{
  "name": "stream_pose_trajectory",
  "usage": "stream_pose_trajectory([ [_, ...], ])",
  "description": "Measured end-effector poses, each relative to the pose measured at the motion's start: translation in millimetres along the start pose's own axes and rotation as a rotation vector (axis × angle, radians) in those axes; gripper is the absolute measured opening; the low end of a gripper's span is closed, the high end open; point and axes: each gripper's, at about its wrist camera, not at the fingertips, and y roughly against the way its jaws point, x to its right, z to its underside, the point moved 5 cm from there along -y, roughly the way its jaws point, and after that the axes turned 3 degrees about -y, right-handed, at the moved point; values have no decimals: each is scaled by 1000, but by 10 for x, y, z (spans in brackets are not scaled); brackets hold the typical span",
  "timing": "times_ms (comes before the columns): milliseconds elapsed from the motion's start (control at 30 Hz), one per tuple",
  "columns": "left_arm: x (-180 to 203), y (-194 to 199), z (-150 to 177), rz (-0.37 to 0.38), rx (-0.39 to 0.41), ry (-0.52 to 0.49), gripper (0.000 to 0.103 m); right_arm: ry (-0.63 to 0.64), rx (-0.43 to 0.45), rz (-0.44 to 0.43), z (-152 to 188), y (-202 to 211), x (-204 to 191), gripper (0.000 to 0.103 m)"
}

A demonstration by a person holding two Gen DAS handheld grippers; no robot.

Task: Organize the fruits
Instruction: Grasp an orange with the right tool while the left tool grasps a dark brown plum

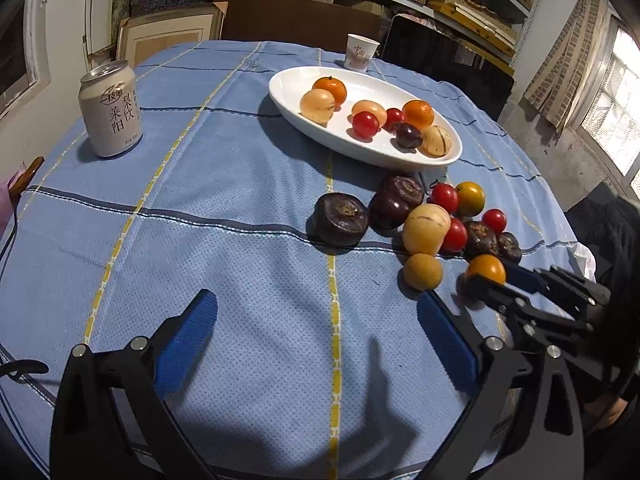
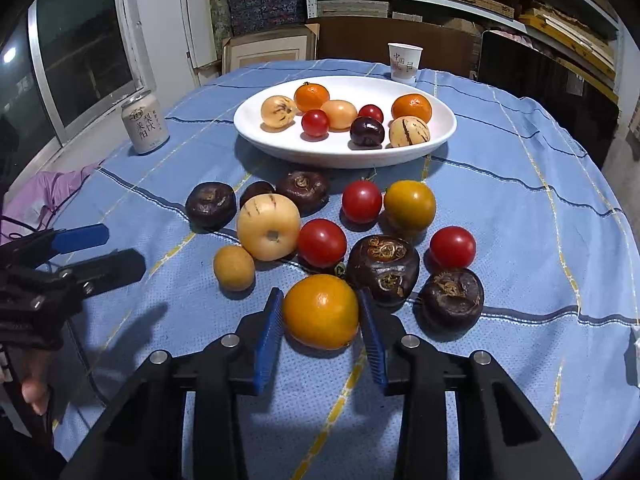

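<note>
A white oval plate (image 2: 440, 136) (image 1: 280, 96) at the table's middle holds several fruits. More fruits lie loose on the blue cloth in front of it: red tomatoes (image 2: 322, 242), dark water chestnuts (image 2: 383, 268), a pale melon (image 2: 268, 226). My right gripper (image 2: 320, 320) has its blue pads on both sides of an orange fruit (image 2: 320, 311) (image 1: 485, 269) that rests on the cloth; the pads touch or nearly touch it. My left gripper (image 1: 316, 332) is wide open and empty above bare cloth, to the left of the pile.
A drink can (image 1: 111, 110) (image 2: 145, 124) stands at the left of the table. A paper cup (image 1: 360, 53) (image 2: 404, 62) stands behind the plate. Pink cloth (image 2: 44, 192) lies at the left edge. Shelves with boxes stand behind the table.
</note>
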Motion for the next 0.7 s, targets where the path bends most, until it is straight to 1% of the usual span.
stream_pose_trajectory([
  [100, -12, -78, -60, -34, -37, -24, 98, -8, 57, -103, 66, 185, -34, 38],
  [133, -18, -110, -89, -56, -49, -42, 98, -6, 68, -121, 77, 223, -44, 38],
  [167, -27, -157, -120, -93, -63, -70, 98, -3, 78, -137, 105, 260, -55, 38],
  [267, -46, -268, -233, -183, -71, -127, 98, -3, 66, -180, 211, 284, -84, 38],
  [300, -35, -296, -266, -192, -70, -135, 96, -5, 71, -183, 219, 302, -79, 38],
  [333, -16, -313, -286, -181, -68, -138, 93, -9, 85, -189, 215, 327, -73, 39],
  [367, 43, -344, -314, -159, -72, -148, 84, -13, 89, -200, 214, 336, -69, 39],
  [400, 90, -373, -327, -154, -76, -162, 79, -21, 91, -210, 214, 339, -60, 39],
  [467, 167, -444, -344, -170, -75, -196, 79, -38, 88, -217, 215, 330, -39, 39],
  [533, 182, -508, -359, -186, -77, -201, 79, -42, 89, -222, 218, 336, -29, 39],
  [700, 205, -599, -417, -169, -67, -200, 79, -51, 101, -243, 224, 367, -16, 39],
])
